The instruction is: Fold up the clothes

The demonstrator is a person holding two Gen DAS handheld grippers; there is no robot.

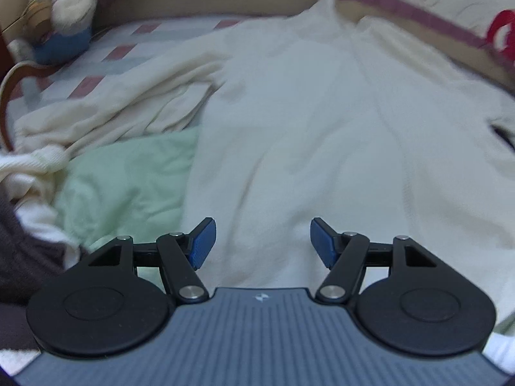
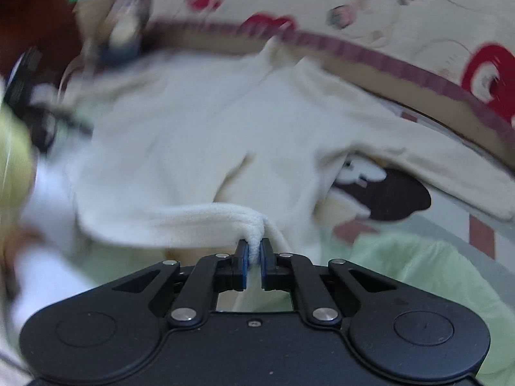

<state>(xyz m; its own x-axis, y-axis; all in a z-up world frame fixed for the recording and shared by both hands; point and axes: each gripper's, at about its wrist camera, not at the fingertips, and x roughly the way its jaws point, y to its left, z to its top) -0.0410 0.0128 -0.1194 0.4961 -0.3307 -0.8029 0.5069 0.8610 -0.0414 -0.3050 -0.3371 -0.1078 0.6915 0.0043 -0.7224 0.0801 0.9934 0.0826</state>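
Left wrist view: cream sweater (image 1: pixel 289 112) spread across a bed (image 1: pixel 128 37), body running lengthwise away from the camera, collar end far, near the maroon-trimmed edge. One sleeve bunched in folds off to the left. Left claw (image 1: pixel 263 241) wide open, blue pads apart and empty, hovering over the near end of the sweater; fabric directly ahead of and beneath the pads. Pale green cloth (image 1: pixel 128 180) under the sweater's left side. Stuffed toy (image 1: pixel 61 16) far left at the head of the bed. Dark garment (image 1: pixel 22 244) at the near left edge.

Right wrist view, blurred by motion: right claw (image 2: pixel 253 251) pinched tight on a fold of the sweater's (image 2: pixel 193 135) plush edge, a ridge of fabric raised off the bed and trailing leftward from the pads. Rest of the sweater ahead and to the left. Brown-and-white patterned patch (image 2: pixel 386 193) showing to the right, under the lifted cloth. Pale green cloth beneath and to the right.

Judgement: right claw already holding the garment, left one nearer the flat lower body; coming fold likely turning on carrying the held edge across the sweater's long axis. No containers visible.
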